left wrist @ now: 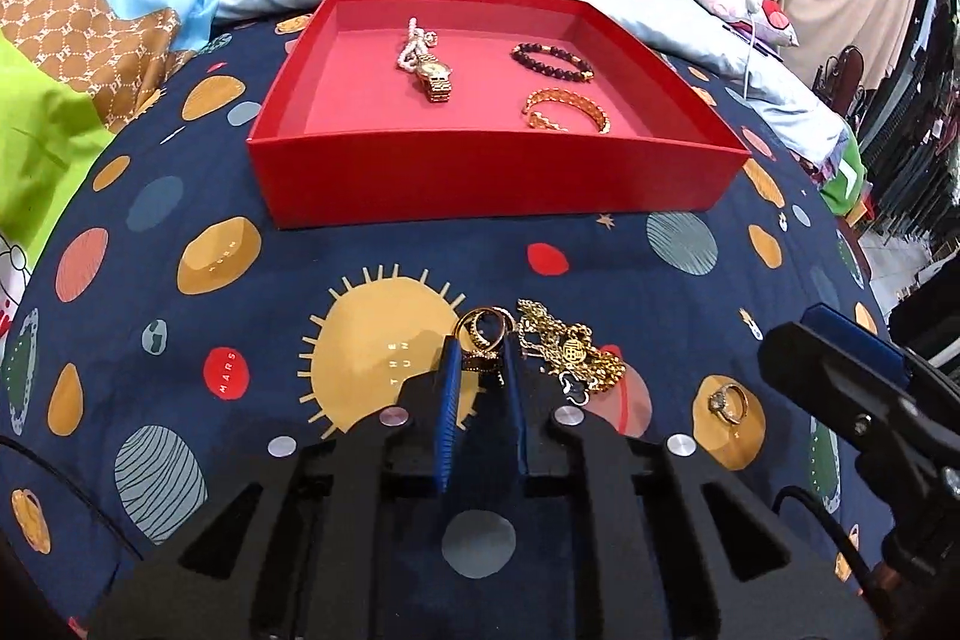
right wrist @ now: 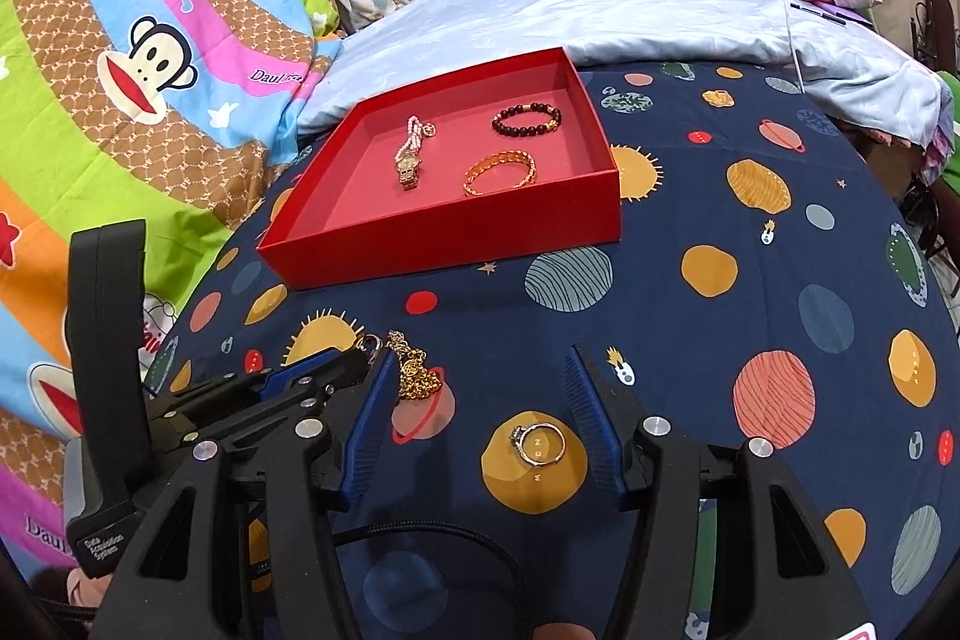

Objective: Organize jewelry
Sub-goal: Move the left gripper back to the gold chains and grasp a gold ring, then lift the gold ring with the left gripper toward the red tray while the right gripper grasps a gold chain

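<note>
Gold rings lie clustered on the navy planet-print sheet, and my left gripper is shut on them, its blue pads tight against both sides. A gold chain necklace with a coin pendant is heaped just right of it. My right gripper stands open, with a stone-set ring lying flat on the sheet between its fingers, untouched. Beyond them sits the red tray, which holds a gold watch with a pearl strand, a dark bead bracelet and a gold bangle.
A pale blue pillow lies behind the tray, and a bright cartoon blanket is bunched at the left. A white cable hangs at the back right. The bed drops off at the right edge.
</note>
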{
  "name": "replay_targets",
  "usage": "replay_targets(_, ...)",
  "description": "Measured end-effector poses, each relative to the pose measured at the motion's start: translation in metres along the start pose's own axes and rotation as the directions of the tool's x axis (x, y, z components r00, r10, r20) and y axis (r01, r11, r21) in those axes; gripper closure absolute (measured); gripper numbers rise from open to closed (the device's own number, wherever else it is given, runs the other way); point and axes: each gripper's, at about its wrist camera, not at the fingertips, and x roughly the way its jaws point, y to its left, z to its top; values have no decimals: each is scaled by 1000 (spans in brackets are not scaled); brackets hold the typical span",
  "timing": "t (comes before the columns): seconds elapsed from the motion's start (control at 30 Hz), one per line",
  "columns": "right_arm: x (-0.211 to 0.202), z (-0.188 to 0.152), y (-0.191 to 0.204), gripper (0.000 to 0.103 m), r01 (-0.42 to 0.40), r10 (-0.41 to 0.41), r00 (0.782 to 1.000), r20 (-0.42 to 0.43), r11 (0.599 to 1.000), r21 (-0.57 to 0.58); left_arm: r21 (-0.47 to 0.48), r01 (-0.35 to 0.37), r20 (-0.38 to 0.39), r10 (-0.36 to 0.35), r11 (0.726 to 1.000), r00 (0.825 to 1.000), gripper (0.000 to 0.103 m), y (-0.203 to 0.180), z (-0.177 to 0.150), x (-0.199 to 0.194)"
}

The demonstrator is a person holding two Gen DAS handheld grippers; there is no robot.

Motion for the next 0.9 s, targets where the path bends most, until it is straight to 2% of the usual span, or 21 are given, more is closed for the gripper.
replay_targets(0.17,3,-2,2,47,-17,17,1000,-15,1000,-7,-16,7,1,-7,1000,1000,90,5,0,-7)
replay_targets(0.27,7,-5,8,56,-41,40,999,-36,999,-27,-27,11,19,-11,1000,1000,90,12,1,-21)
replay_targets(0.43,20,-12,20,77,-83,79,993,-84,995,-50,-59,6,31,-4,998,1000,90,27,0,-38)
replay_targets(0.63,41,-18,34,78,-102,93,987,-130,993,-62,-79,-1,33,4,997,999,89,38,-4,-45)
replay_targets(0.8,50,-15,28,80,-78,72,989,-128,996,-39,-82,-2,29,4,997,1000,89,43,-8,-45)
replay_targets(0.9,56,-13,25,85,-69,65,989,-137,997,-31,-86,2,26,0,996,1000,89,44,-8,-44)
